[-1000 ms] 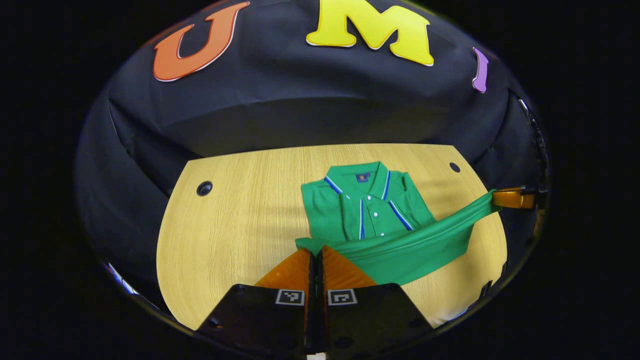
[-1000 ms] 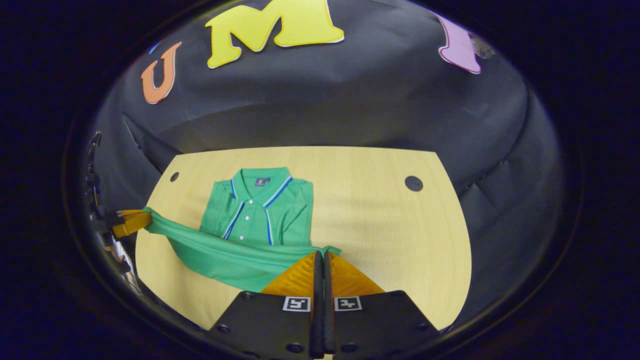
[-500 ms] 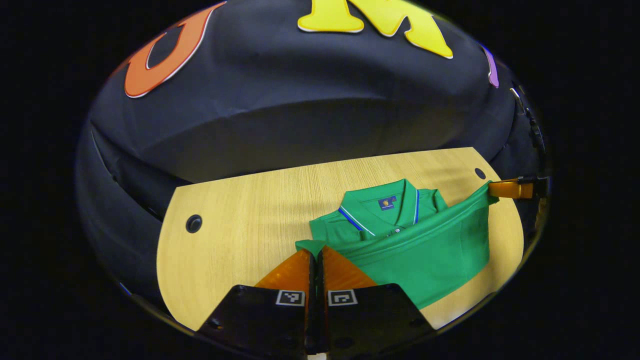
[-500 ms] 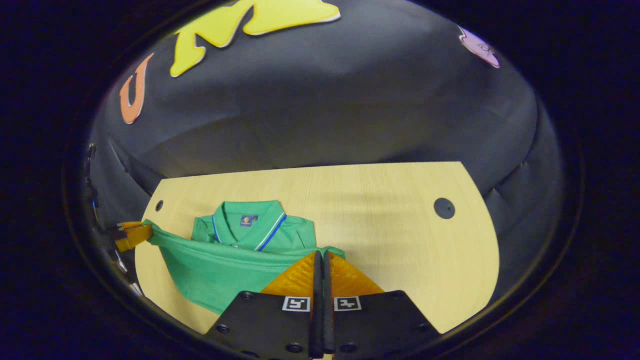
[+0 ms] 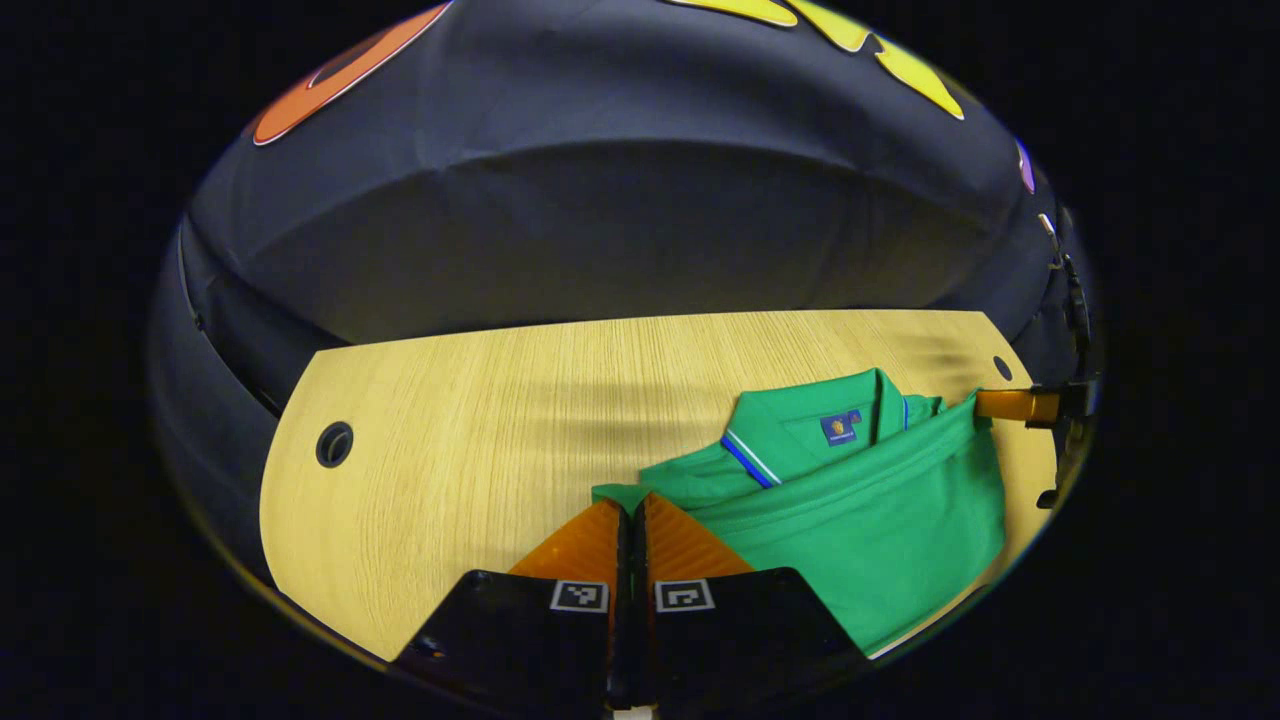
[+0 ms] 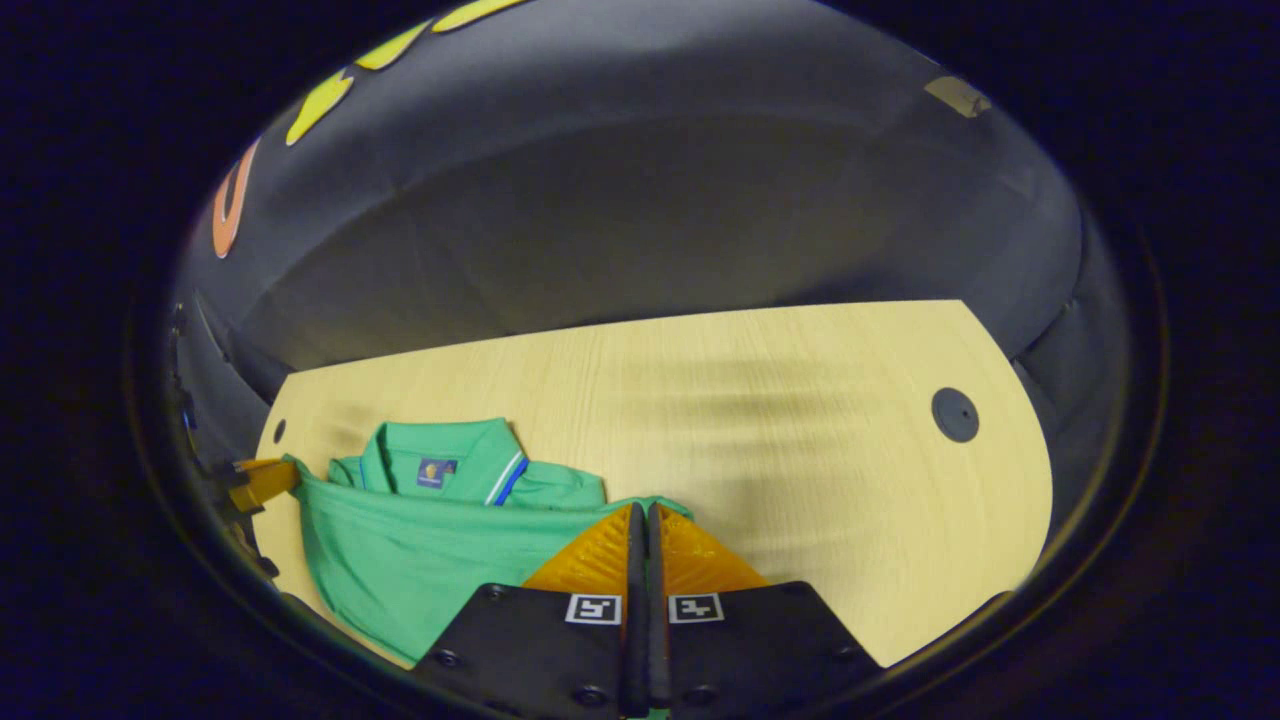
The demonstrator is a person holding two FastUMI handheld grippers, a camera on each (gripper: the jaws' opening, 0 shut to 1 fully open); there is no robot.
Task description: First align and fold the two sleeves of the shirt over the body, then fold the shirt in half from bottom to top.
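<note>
Left tool [image 5: 630,512] pinches one hem corner of the shirt [image 5: 860,530] on the desk [image 5: 480,440]; right tool [image 6: 642,515] pinches the other, hem drawn near the collar [image 5: 800,435]. Uneven release could skew the fold.

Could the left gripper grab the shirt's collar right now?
Probably not yet. The left gripper is shut on the shirt's hem, so it's busy. The collar lies uncovered just beyond, so it would have to let go first.
</note>
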